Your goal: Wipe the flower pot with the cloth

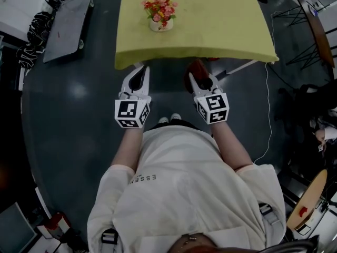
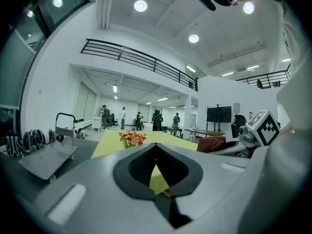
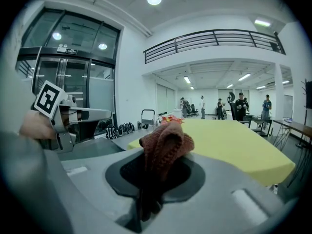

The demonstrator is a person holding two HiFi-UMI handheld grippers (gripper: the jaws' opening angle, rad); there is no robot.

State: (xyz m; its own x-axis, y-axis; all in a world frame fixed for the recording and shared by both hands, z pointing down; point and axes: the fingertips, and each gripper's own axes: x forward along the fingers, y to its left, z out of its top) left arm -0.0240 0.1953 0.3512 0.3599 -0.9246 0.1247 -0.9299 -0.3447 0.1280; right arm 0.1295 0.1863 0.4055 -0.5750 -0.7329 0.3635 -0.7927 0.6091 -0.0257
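The right gripper [image 1: 200, 78] grasps the brown cloth [image 3: 165, 145], which bunches above its jaws. The left gripper [image 1: 138, 74] is clenched on nothing. Both hang before the yellow table [image 1: 226, 30], well apart from the pot [image 1: 159, 25] standing on it.

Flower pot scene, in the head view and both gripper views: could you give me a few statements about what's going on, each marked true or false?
1. The small white flower pot with pink and red flowers stands on the yellow-green table. True.
2. The right gripper is shut on a reddish-brown knitted cloth. True.
3. The left gripper holds the pot. False: its jaws are shut on nothing.
4. The cloth is touching the pot. False: both grippers hang short of the table's near edge, well apart from the pot.
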